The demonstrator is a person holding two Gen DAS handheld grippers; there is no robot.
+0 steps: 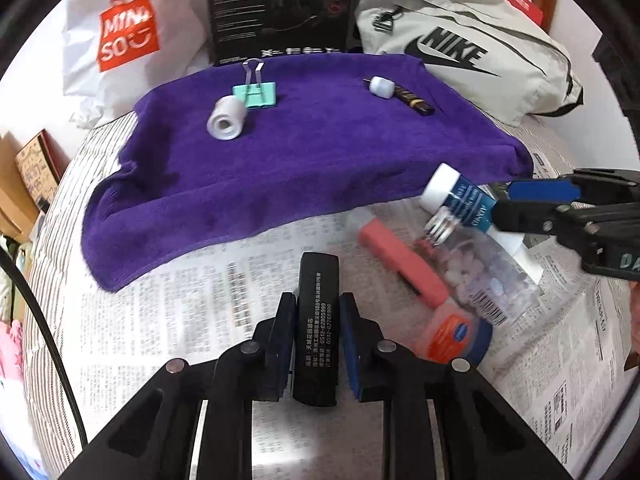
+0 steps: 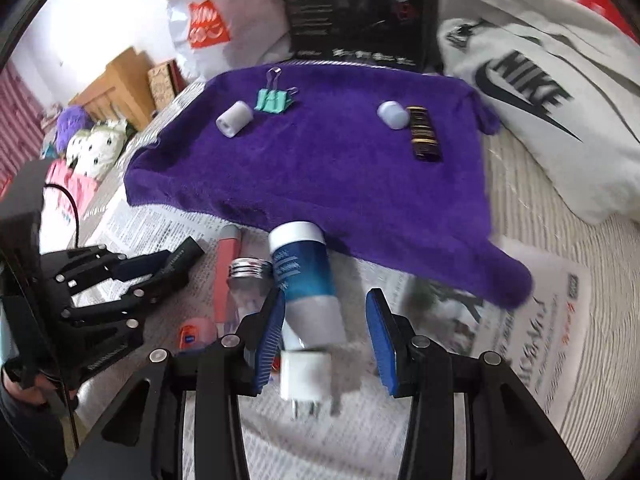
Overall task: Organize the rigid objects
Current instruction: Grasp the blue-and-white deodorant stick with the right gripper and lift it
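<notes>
Black box [image 1: 317, 322], lower centre of the left wrist view, lies on newspaper [image 1: 192, 320] with its long axis along the fingers; the left hand-held gripper [image 1: 316, 344] is clamped on it. Purple towel [image 1: 304, 152] lies ahead, toward upper frame. Right hand-held gripper [image 2: 326, 344], part-open, straddles the blue-and-white tube [image 2: 306, 280]; only one pad touches.

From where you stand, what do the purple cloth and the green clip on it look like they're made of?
Purple cloth: soft pile fabric, likely microfibre or terry; its surface is fuzzy, matte, and slumps at the edges. Green clip: probably painted metal; smooth mint body with thin, shiny wire handles, like a binder clip.
</notes>
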